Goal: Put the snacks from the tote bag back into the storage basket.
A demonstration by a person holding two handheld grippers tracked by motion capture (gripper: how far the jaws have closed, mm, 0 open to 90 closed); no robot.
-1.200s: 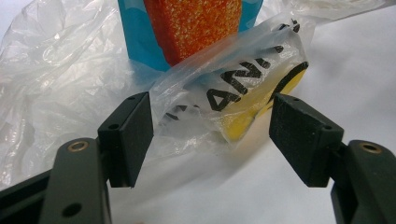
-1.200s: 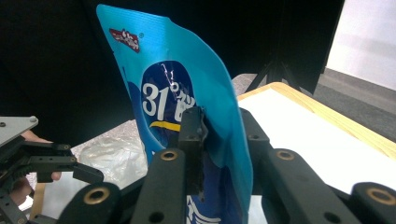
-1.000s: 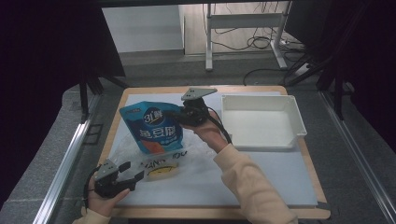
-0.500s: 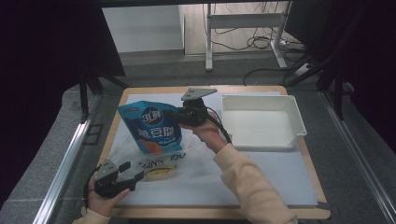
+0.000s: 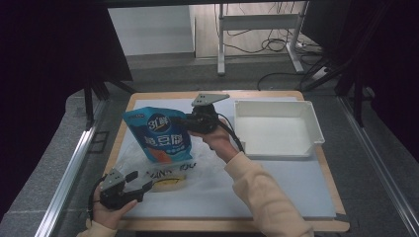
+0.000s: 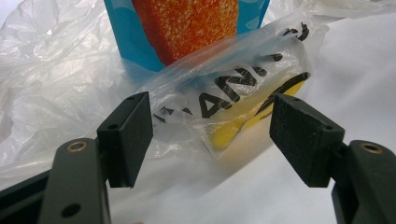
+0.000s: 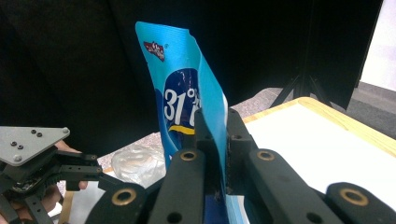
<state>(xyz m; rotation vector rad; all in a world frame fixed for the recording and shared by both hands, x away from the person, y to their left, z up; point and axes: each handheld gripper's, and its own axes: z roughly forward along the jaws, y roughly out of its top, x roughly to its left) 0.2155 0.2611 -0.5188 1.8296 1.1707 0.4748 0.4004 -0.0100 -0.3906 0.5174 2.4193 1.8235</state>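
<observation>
— What's the right gripper (image 5: 190, 122) got?

— The blue pouch (image 5: 161, 139). Its jaws have just been closing, and now they're pinched tight on the pouch's edge; in the right gripper view the pouch (image 7: 191, 100) stands upright between the two black jaws, its top corner rising clear above them.

— And where does the pouch sit on the table?

— Over the left half of the white mat (image 5: 276, 182), with its lower end at the mouth of a clear plastic bag (image 5: 165, 173). The bag lies crumpled flat on the mat, black letters printed on it, something yellow (image 5: 165, 184) inside.

— The left gripper (image 5: 140, 188)?

— Low at the near left corner, held in the person's hand, pointing at the bag. Its jaws stand apart and grip nothing. In the left gripper view the bag (image 6: 224, 100) lies just ahead of the two pads, between them but not touched, the yellow thing (image 6: 238, 128) showing through the film and the pouch's orange and blue bottom (image 6: 187, 25) right behind it.

— Anything else on the table?

— A white tray (image 5: 316, 133) on the right side, well apart from both grippers. The right forearm in its pale sleeve (image 5: 262, 192) reaches across the mat from the near edge
</observation>
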